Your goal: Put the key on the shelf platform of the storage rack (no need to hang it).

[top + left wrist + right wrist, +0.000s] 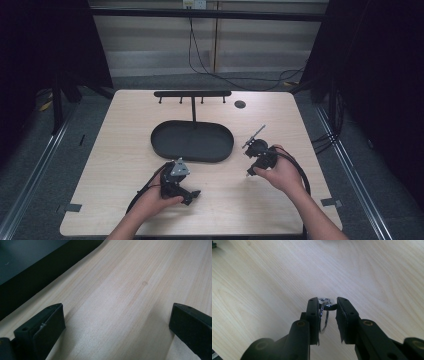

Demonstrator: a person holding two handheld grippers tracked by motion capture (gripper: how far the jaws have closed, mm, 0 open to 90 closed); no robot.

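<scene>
Silver metal is glinting between the jaws of the right gripper [327,305]: a key ring [324,316] with a small dark tab at its top is sitting pinched there, the two black jaws drawn in close on either side of it and pressing on it. Below it in the right gripper view the pale wooden table [262,277] is lying well clear of the ring, so the ring is hanging in the air rather than resting on the wood. In the high view the right gripper [248,172] is sitting in the person's right hand [280,172] at the right of the table, just beside the right end of the black oval tray [165,145].

The left gripper [117,322] is standing wide open (nothing is lying between its jaws), with bare wood showing across the gap and the dark rim of the tray running along the upper left of its view. In the high view the left hand [155,197] is holding that gripper [192,196] low over the near part of the table, in front of the tray. Behind the tray a black rack [192,94] with short pegs is standing on a thin post.
</scene>
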